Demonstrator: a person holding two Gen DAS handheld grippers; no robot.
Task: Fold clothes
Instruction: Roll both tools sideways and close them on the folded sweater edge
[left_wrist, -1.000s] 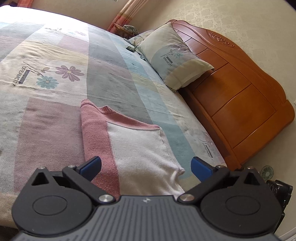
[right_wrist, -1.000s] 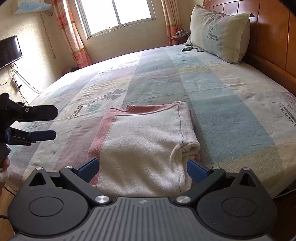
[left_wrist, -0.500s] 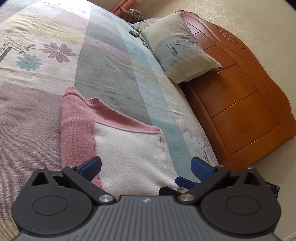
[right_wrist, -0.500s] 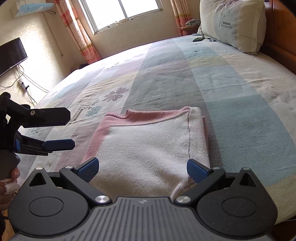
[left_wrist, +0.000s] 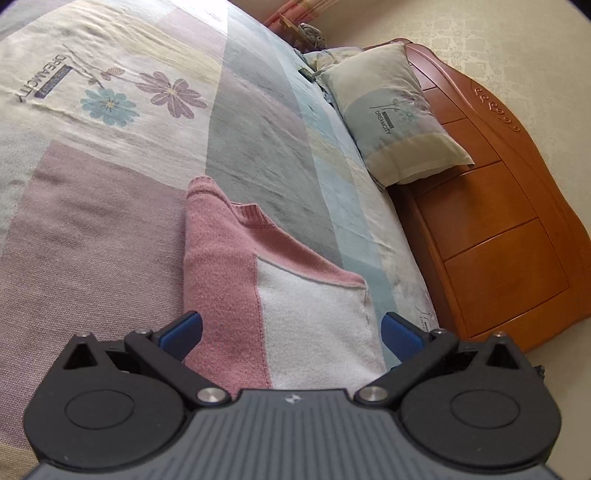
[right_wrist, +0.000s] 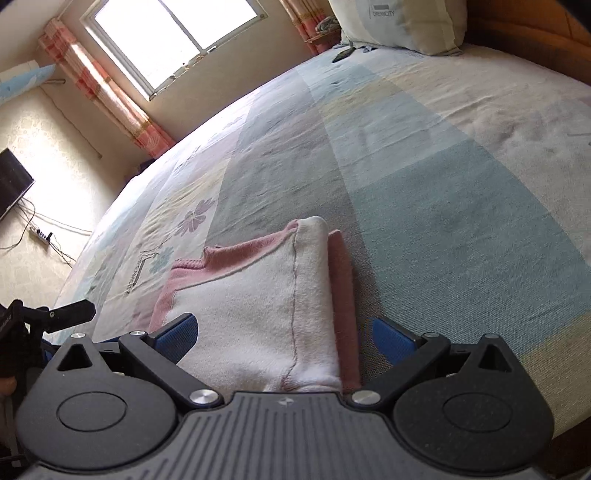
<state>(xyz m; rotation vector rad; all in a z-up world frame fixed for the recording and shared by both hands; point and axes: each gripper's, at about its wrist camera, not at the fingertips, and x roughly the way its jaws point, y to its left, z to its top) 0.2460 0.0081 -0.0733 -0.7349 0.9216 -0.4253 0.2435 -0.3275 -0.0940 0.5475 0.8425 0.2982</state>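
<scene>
Left wrist view. The left hand-held gripper (left_wrist: 291, 332) was held low over the near edge of the bed (left_wrist: 110, 229), its blue fingertips (left_wrist: 183, 330) spread wide to either side of the folded sweater (left_wrist: 266, 302) and closed on nothing. The sweater (pink along its left and far borders, white in the middle) lay flat on the patchwork bedspread, its near end hidden behind the gripper body. To its left and beyond it the bedspread lay bare, giving wide room; to its right only a narrow strip of bedspread remained before the mattress edge. A pillow (left_wrist: 395, 114) leaned against the wooden headboard (left_wrist: 509, 221), well apart from the sweater.

Right wrist view. The right hand-held gripper (right_wrist: 284, 332) was likewise low at the bed's near edge, tilted, with its fingers (right_wrist: 177, 330) wide apart astride the near end of the sweater (right_wrist: 258, 302) and gripping nothing. The sweater's right fold edge ran away from the camera, a pink layer showing just beneath the white one. Open bedspread stretched to the right and far toward the window (right_wrist: 170, 37) and curtain (right_wrist: 110, 92). At the lower left, the left hand-held gripper (right_wrist: 70, 319) showed (its fingers partly hidden), near the sweater's left side; whether it touched the fabric could not be told from here.
</scene>
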